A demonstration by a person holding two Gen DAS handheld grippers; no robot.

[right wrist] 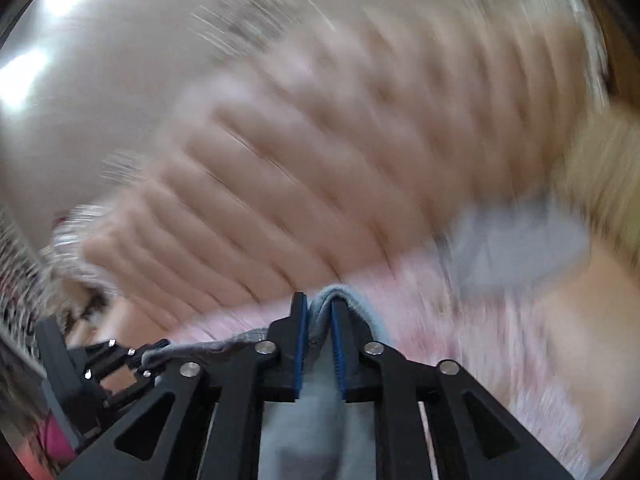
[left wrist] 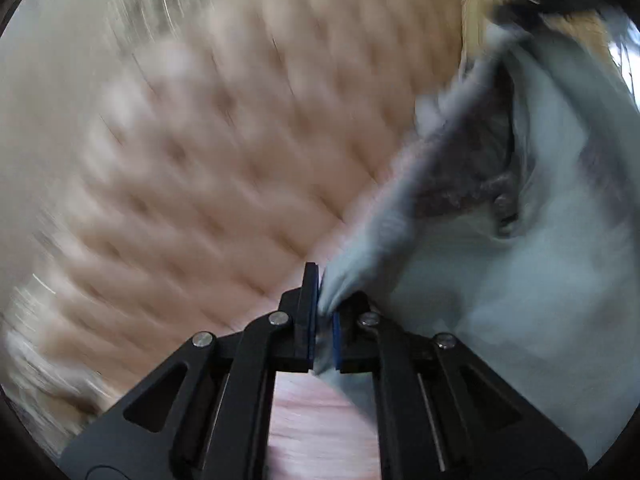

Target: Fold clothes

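A pale blue-grey garment (left wrist: 520, 280) with a darker grey inner part fills the right of the left wrist view, lifted off the bed. My left gripper (left wrist: 325, 312) is shut on a pinched edge of it. In the right wrist view the same garment (right wrist: 316, 432) hangs down between the arms of my right gripper (right wrist: 319, 320), which is shut on a fold of it that humps over the right finger. Both views are heavily motion-blurred. The left gripper's body (right wrist: 100, 372) shows at the lower left of the right wrist view, with grey cloth strung toward it.
A tufted beige-pink headboard (left wrist: 240, 140) fills the background in both views (right wrist: 320, 168). A pink bed cover (right wrist: 480, 320) lies below. A blurred grey cloth patch (right wrist: 516, 248) lies on the bed at the right. A yellowish furry object (right wrist: 600, 184) is at the far right.
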